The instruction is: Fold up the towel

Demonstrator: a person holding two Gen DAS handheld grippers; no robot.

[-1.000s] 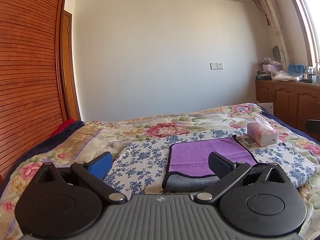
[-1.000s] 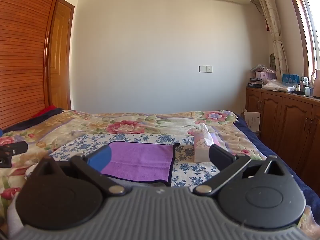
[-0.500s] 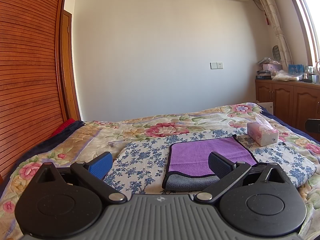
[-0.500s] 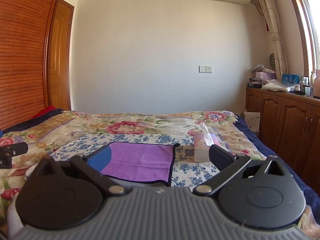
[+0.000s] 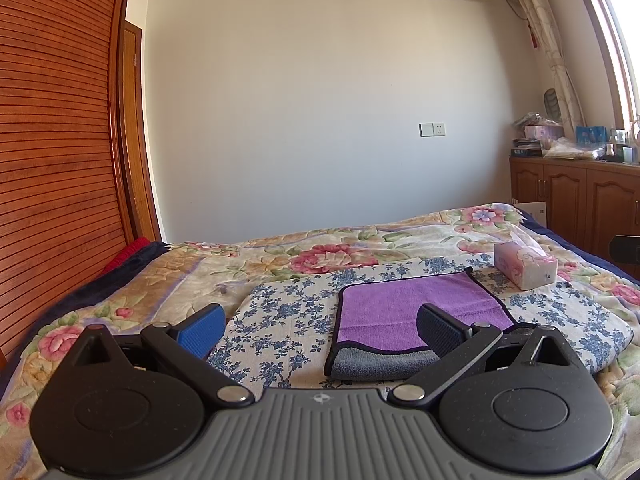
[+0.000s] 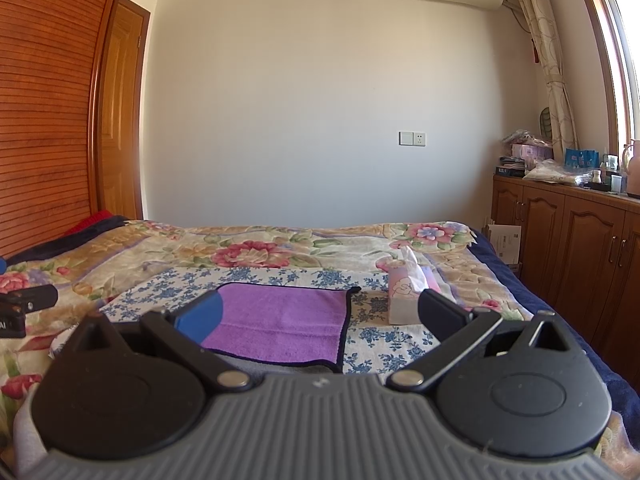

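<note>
A purple towel [image 5: 408, 308] with a dark border and grey underside lies folded flat on a blue-flowered cloth [image 5: 288, 316] on the bed. It also shows in the right wrist view [image 6: 280, 320]. My left gripper [image 5: 318, 330] is open and empty, held above the bed just short of the towel's near edge. My right gripper [image 6: 318, 318] is open and empty, held over the towel's near edge. The left gripper's side shows at the left edge of the right wrist view [image 6: 24, 304].
A pink tissue box [image 5: 524, 268] stands right of the towel, also in the right wrist view [image 6: 408, 296]. The bed has a floral quilt [image 5: 320, 252]. Wooden cabinets [image 6: 580, 240] with clutter stand at the right. A slatted wooden wardrobe [image 5: 52, 160] is at the left.
</note>
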